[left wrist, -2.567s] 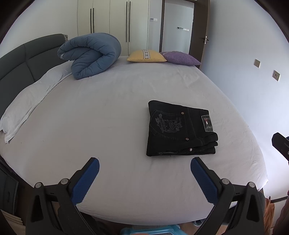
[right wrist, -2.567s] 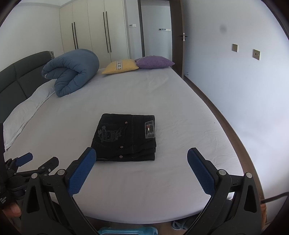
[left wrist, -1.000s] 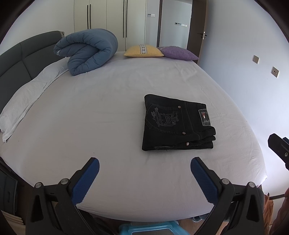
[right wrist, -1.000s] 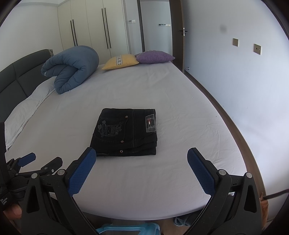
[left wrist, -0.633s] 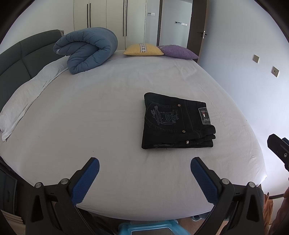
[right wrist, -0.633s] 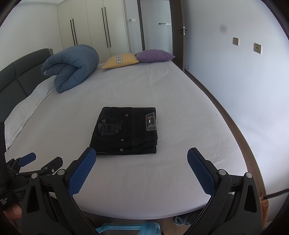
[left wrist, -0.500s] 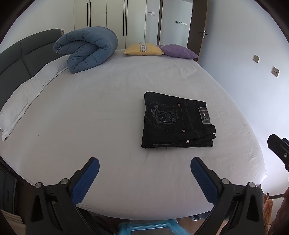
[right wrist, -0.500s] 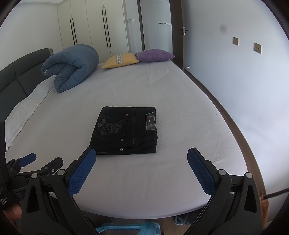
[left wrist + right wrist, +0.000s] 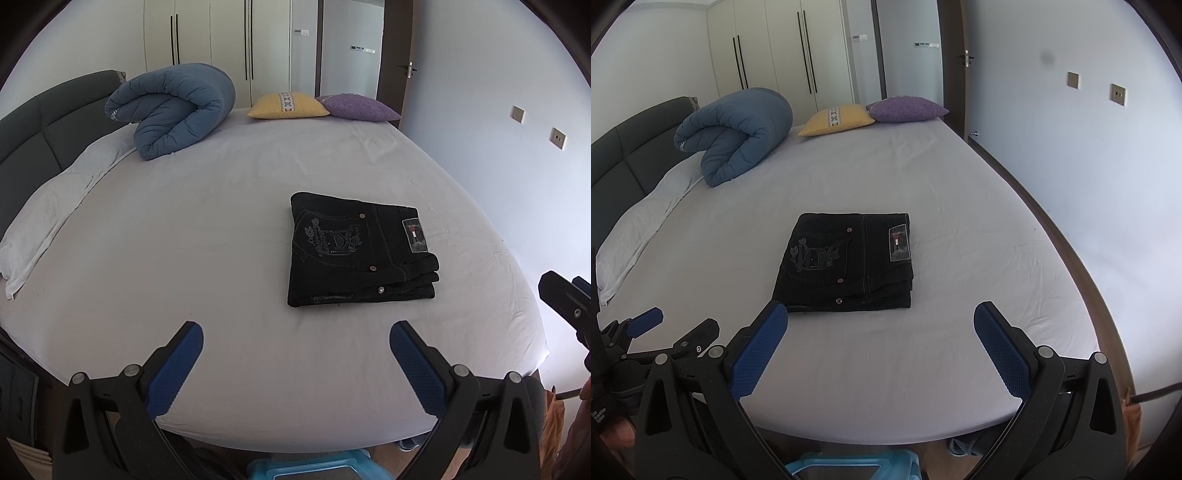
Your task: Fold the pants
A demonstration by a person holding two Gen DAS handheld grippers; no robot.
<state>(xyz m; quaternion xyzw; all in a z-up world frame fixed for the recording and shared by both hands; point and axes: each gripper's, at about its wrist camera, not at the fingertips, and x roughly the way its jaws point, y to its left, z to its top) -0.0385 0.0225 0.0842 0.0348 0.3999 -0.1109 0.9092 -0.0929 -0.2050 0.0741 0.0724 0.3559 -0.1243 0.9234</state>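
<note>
The pants (image 9: 846,260) lie folded on the bed (image 9: 942,350) ahead of both claws, left claw (image 9: 295,365) and right claw (image 9: 879,347) spread apart, empty; folding seems finished, leaving only withdrawal.

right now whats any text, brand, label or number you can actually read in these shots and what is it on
"D": the large letter in the embroidered crest on the back pocket of the folded black pants; the smaller lettering around it is too blurred to read.
Waistband label on the pants: a small red mark shows, no legible words.
Blue quilt: pale marks at its rolled end, unreadable.
Wall panel by the wardrobe: too small to read.
</note>
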